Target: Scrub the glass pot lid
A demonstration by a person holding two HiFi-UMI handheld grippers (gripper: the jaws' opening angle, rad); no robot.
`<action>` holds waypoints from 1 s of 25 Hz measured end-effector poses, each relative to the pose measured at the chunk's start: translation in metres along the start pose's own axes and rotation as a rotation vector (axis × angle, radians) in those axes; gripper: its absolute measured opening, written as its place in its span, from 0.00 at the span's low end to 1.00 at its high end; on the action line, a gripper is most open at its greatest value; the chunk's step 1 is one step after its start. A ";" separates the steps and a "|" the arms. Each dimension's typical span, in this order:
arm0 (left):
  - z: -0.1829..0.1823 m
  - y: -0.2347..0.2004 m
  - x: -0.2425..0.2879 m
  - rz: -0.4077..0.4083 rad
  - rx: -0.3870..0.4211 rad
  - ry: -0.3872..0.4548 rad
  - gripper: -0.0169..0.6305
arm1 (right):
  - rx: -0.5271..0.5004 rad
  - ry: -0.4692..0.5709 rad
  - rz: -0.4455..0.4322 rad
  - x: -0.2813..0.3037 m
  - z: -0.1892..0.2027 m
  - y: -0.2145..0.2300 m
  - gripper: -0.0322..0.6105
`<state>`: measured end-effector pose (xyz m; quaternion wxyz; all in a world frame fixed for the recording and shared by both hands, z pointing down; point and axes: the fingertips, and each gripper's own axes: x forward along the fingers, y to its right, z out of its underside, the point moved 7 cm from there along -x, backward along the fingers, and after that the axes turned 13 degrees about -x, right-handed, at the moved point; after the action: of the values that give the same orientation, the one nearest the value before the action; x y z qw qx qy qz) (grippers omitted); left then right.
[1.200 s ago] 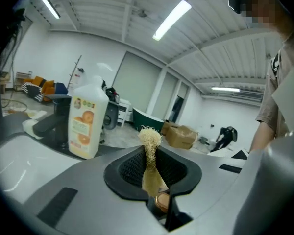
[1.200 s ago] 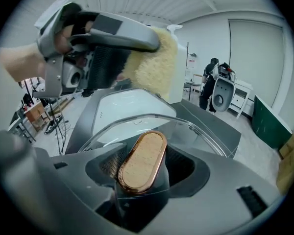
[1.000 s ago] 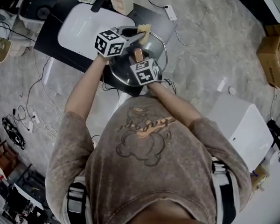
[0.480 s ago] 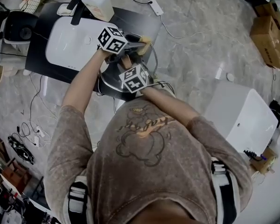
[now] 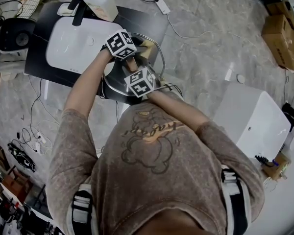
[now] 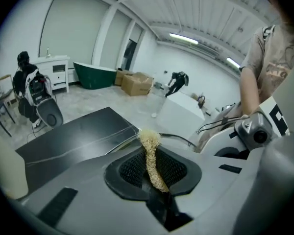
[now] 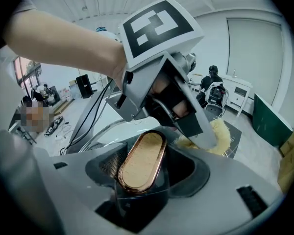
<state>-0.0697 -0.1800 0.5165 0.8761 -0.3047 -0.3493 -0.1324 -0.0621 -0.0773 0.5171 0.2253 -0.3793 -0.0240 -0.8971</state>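
Note:
The glass pot lid has a metal rim and is held up off the floor in front of the person. My right gripper is shut on its oval wood-coloured knob, which fills the gap between the jaws in the right gripper view. My left gripper is shut on a pale yellow loofah scrubber, pinched thin between its pads. The loofah's free end sits at the lid's far edge, just past the knob. In the right gripper view the left gripper and loofah hang close above the knob.
A white rounded appliance lies on a black board behind the lid, with a white jug at its far end. A power strip, cables, a white cabinet and cardboard boxes stand around on the marble floor.
My left gripper has dropped and tilted downward, bringing the loofah from above the lid's far edge down against it. The right gripper and the knob have stayed where they were.

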 end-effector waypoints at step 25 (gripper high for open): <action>0.060 -0.012 -0.063 -0.343 -0.052 0.111 0.13 | -0.087 -0.047 -0.076 0.000 -0.006 -0.005 0.45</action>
<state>-0.1520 -0.1506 0.5122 0.8503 -0.2556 -0.3439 -0.3055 -0.0683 -0.0739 0.5141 0.1740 -0.4084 -0.0048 -0.8961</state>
